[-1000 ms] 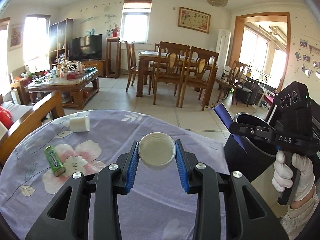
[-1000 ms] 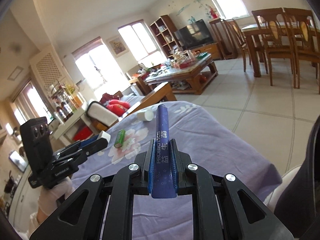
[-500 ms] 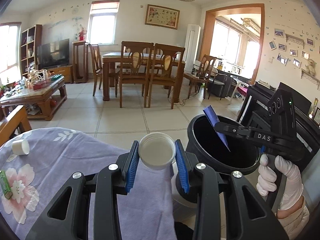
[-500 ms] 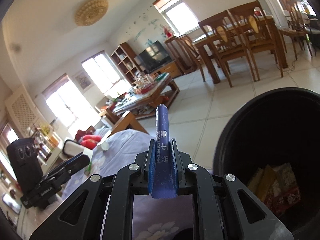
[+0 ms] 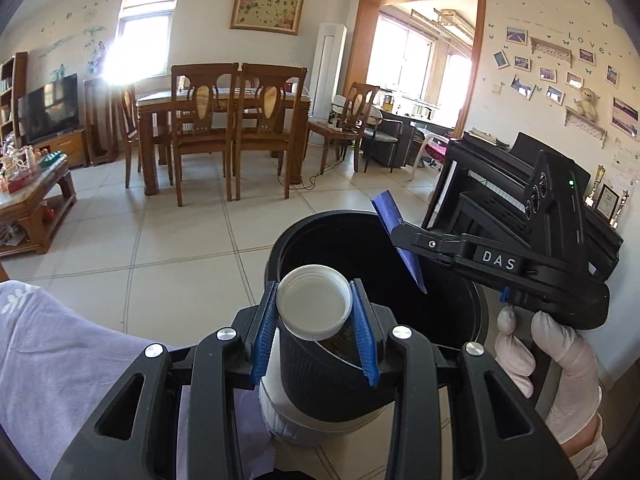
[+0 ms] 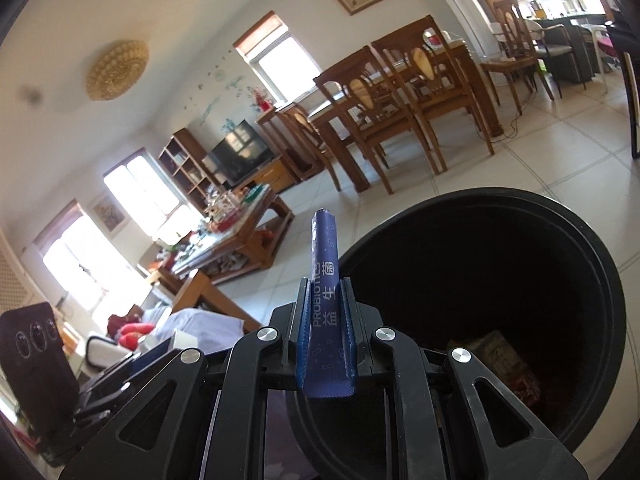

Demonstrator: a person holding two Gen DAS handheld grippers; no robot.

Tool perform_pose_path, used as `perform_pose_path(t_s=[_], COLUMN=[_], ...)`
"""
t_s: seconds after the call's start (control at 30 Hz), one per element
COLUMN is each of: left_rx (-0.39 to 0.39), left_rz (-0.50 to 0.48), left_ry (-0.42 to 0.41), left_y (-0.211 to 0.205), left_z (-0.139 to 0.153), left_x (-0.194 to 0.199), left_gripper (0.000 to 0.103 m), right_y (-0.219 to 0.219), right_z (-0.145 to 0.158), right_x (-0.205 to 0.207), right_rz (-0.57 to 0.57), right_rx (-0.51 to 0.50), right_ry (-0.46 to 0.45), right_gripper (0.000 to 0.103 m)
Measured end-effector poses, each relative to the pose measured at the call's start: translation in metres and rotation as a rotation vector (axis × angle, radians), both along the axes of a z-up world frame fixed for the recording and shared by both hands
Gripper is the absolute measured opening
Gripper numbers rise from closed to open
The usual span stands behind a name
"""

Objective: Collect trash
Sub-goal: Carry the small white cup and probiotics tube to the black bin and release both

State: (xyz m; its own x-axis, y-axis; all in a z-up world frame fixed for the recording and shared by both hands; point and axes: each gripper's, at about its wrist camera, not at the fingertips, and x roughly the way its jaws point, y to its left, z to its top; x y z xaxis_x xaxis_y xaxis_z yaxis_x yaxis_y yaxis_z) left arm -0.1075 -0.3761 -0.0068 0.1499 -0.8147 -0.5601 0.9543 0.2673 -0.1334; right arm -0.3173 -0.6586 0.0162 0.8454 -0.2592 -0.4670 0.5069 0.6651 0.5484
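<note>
- Hovering at the mouth of a round black plastic trash bin (image 5: 472,320), the left gripper (image 5: 314,312) stays out of it for now, its blue-padded fingers (image 5: 266,332) clamped on a white ribbed plastic bottle cap (image 5: 313,303) held over the bin's near rim.
- Beside it, the right gripper (image 6: 326,320), gripped by a white-gloved hand (image 5: 560,364), pinches a long dark-blue foil sachet printed "PROBIOTICS" (image 6: 326,280); from the left wrist view the sachet's lower end (image 5: 400,240) points down into the bin's opening.
- Neither piece has been let go: both sets of jaws are closed on their loads, so the drop is, by my reading, the step in hand.
- Some rubbish already lies at the bottom of the bin, a crumpled printed wrapper or two (image 6: 496,356), suggesting earlier collecting is done.
- A corner of the lilac flowered tablecloth (image 5: 60,360) shows at the left; what litter remains on it cannot be told from here.
- Left to do, as far as one can judge: open both claws over the bin, then check the table for more.
</note>
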Motion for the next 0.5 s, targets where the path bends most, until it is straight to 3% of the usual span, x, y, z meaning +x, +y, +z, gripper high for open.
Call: perform_pose_path(t_s=[0.27, 0.5], left_rx=[0.049, 0.099], left_rz=[-0.055, -0.066], left_ry=[0.027, 0.041], left_y=[-0.039, -0.055], left_z=[-0.025, -0.044], left_x=[-0.015, -0.022], left_gripper=[0.036, 0.037], right_y=[-0.030, -0.041], right_z=[-0.020, -0.037], right_x=[-0.026, -0.039], right_rz=[-0.114, -0.145], right_rx=[0.039, 0.091], right_ry=[0.026, 0.035], right_gripper=[0.015, 0.015])
